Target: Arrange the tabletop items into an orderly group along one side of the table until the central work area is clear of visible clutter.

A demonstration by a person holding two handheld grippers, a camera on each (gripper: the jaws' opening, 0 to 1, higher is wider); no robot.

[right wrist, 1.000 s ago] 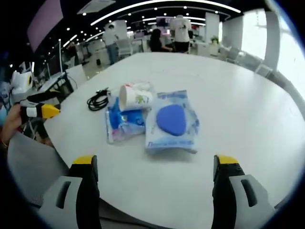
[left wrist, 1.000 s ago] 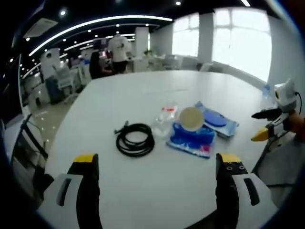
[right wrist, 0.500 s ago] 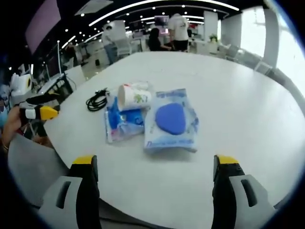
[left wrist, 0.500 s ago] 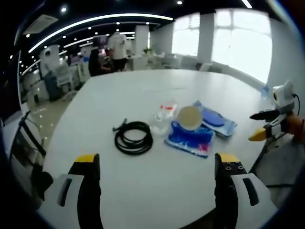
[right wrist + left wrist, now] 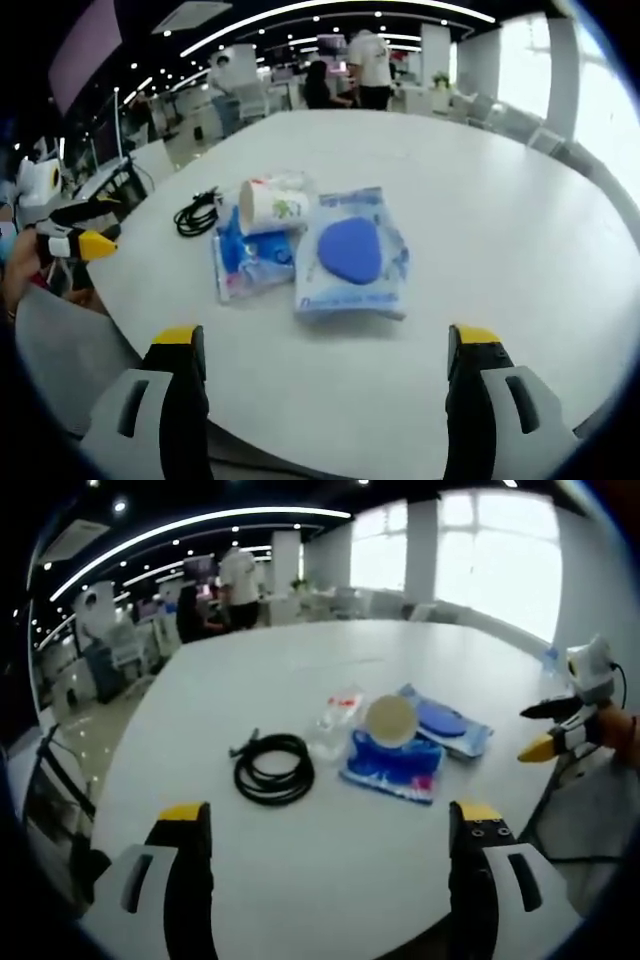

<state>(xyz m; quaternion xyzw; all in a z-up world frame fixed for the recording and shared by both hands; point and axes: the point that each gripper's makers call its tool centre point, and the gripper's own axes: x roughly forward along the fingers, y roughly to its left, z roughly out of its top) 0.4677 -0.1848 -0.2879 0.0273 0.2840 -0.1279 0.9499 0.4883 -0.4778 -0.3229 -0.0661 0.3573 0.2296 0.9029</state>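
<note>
Right now my left gripper (image 5: 325,825) hangs with its jaws spread wide and holding nothing above the near edge of the round white surface (image 5: 300,670). My right gripper (image 5: 325,345) is likewise spread and holds nothing. Clustered mid-surface I see a coiled black cable (image 5: 272,768), a crumpled clear plastic bag (image 5: 333,723), a white paper cup with a printed pattern (image 5: 272,201) lying on its side, a blue printed flat pouch (image 5: 243,260) under the cup, and a pale blue packet with a dark blue oval (image 5: 350,252) touching the pouch's edge. The cable lies just beside the bag, apart from the packets.
</note>
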